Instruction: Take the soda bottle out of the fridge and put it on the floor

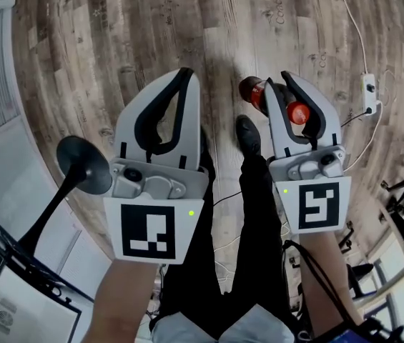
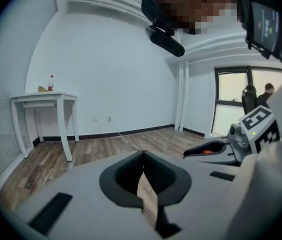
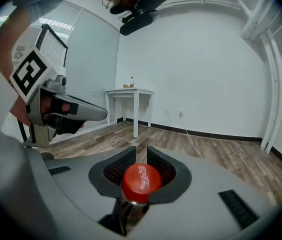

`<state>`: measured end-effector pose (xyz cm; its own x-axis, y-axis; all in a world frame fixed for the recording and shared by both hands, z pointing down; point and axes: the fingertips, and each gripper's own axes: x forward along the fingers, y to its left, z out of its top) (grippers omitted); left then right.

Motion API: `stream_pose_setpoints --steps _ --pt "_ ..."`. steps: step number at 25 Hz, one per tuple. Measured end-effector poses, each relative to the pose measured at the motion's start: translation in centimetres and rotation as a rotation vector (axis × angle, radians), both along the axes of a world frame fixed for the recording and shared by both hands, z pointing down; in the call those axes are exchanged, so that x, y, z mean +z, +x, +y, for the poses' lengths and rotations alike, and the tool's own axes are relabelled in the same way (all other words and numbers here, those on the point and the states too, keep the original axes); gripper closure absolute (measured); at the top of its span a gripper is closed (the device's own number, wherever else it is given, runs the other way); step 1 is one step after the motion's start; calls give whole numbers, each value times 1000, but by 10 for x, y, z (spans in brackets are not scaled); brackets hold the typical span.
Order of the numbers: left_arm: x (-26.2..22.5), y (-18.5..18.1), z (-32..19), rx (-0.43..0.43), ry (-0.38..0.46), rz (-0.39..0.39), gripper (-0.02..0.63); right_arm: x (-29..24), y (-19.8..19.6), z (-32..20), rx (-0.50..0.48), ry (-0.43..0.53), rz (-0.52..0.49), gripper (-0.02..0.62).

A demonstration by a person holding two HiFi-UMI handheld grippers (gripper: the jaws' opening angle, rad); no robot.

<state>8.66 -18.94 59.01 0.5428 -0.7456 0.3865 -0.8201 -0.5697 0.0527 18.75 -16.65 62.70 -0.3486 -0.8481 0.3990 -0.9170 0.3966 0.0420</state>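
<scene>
Wooden floor lies below. Right hand-held gripper clamps the soda bottle by the neck, probably so it hangs steady for lowering. Left hand-held gripper sits alongside, closed and empty.

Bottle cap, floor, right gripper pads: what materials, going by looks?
Bottle cap: likely plastic; smooth red with a slight sheen and printed script.
Floor: wood-look planks, matte, grain and seams visible; real wood, laminate or vinyl, can't tell.
Pads: black, probably rubber; fine ribbed texture.
</scene>
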Motion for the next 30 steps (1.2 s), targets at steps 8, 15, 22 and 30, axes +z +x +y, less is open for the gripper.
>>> stream_pose_setpoints --steps 8,15,22,30 --pt "63 -7 5 0 -30 -13 589 66 -1 6 16 -28 -3 511" --pt "109 -7 10 6 -50 -10 589 120 -4 14 8 -70 0 511" --pt "154 -13 17 -4 -79 -22 589 163 -4 22 23 -99 5 509" --pt "203 -23 20 2 -108 -25 589 222 -7 39 18 -196 21 509"
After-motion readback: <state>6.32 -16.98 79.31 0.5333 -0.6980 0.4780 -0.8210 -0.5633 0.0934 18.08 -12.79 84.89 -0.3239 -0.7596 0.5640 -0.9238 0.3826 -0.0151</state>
